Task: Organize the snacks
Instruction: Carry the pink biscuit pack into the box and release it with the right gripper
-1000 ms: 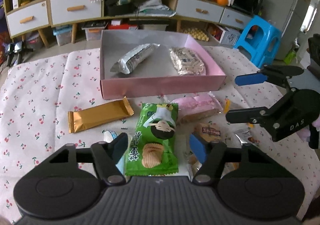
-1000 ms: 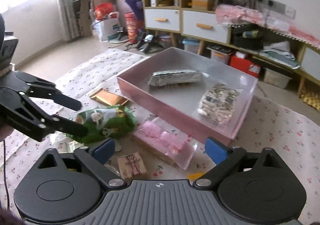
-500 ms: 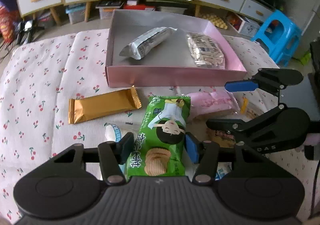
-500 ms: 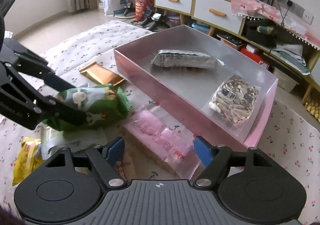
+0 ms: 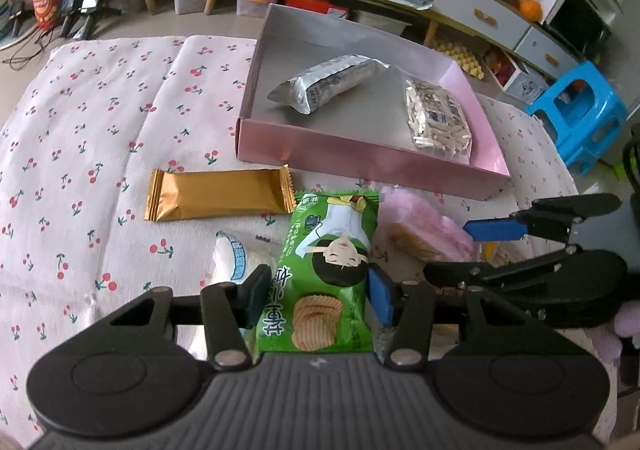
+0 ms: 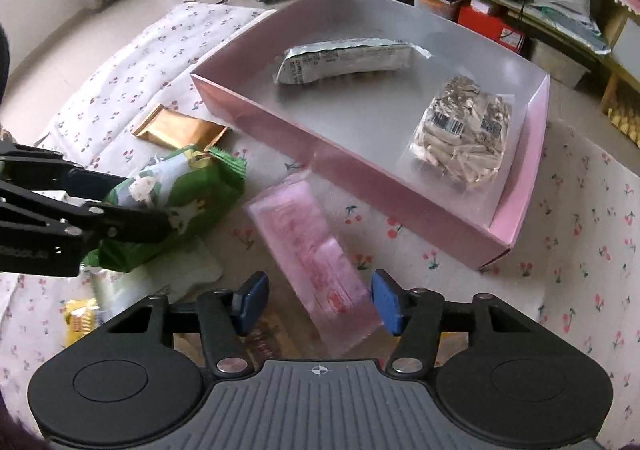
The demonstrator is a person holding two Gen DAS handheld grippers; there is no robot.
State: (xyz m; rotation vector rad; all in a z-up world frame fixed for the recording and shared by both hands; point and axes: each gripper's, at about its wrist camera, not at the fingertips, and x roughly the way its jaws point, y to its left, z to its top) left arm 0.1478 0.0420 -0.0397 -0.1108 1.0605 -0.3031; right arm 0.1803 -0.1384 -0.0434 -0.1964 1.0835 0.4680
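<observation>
Closing left hand-held gripper (image 5: 316, 296) grips green chip bag (image 5: 326, 278); right hand-held gripper (image 6: 316, 302) closing around pink pack (image 6: 316, 262), untouched.

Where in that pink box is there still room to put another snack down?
Inside the pink box, the grey floor between the silver packet and the near wall is bare. The right end is crowded by the clear bag of sticks.

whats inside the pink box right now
The pink box holds a silver foil packet and a clear bag of pale sticks, lying apart. Anything beneath them is covered.
</observation>
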